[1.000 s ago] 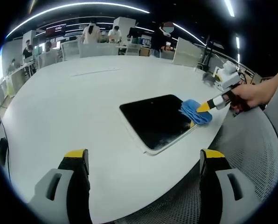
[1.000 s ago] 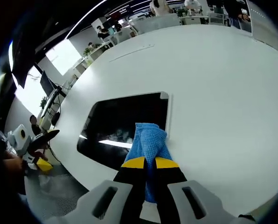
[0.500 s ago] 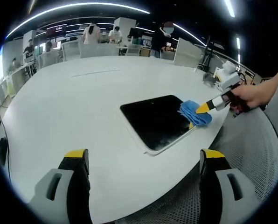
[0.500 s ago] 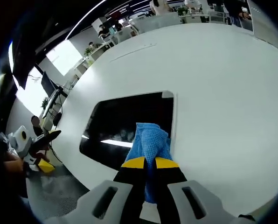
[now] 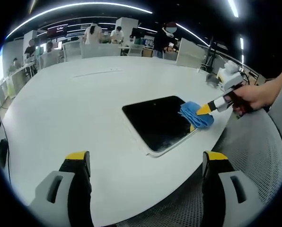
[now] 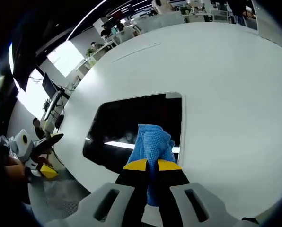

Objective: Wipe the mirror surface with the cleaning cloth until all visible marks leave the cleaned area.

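On one mirror point(image 6: 131, 127); one cloth point(image 6: 152, 146); right gripper point(image 6: 147, 165) clamps it.

The blue cloth point(image 6: 152, 150) is covering the mirror point(image 6: 127, 127) at its 5 o'clock corner in the right gripper view, and the cloth's own lower end is disappearing behind the closed yellow-tipped jaws. In the left gripper view, marks on the glass near the mirror's point(image 5: 157, 122) 6 o'clock edge are showing too small to make out. People at 12 o'clock are staying too small to tell apart.

Glossy mirror point(image 6: 131, 123), waffle-textured cloth point(image 6: 153, 144)
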`<state>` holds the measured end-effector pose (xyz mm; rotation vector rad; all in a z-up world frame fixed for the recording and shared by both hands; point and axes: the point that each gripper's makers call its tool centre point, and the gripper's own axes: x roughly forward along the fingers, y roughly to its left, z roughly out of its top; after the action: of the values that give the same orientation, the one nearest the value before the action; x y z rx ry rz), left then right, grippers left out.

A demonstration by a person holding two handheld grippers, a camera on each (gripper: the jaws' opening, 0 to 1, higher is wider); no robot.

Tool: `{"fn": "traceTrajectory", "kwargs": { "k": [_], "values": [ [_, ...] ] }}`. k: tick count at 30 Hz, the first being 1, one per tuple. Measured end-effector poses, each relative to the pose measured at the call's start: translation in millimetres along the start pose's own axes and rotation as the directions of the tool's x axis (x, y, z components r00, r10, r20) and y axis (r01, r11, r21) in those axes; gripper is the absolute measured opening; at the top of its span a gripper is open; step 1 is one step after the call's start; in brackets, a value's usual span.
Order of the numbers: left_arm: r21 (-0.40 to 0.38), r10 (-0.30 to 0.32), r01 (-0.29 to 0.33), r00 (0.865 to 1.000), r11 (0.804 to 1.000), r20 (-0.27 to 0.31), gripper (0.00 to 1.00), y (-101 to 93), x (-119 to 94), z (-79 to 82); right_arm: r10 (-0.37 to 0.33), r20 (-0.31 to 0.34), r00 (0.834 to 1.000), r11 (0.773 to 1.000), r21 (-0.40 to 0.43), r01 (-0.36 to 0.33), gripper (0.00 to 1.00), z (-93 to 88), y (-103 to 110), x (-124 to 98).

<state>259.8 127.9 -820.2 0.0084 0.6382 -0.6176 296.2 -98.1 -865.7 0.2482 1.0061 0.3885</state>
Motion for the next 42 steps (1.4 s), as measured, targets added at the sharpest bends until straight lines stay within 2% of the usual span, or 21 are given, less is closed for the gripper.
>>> {"fn": "traceTrajectory", "kwargs": {
  "k": [33, 42],
  "values": [
    [-0.001, -0.013, 0.013, 1.0, 1.0, -0.008, 0.98, -2.0, 2, -1.3, 0.047, -0.053, 0.998, 0.996, -0.077, -0.051, 0.0, 5.6, 48, 29],
    [0.001, -0.012, 0.012, 1.0, 1.0, -0.019, 0.98, -2.0, 2, -3.1, 0.056, -0.057, 0.997, 0.997, -0.055, -0.059, 0.0, 6.6, 53, 31]
  ]
}}
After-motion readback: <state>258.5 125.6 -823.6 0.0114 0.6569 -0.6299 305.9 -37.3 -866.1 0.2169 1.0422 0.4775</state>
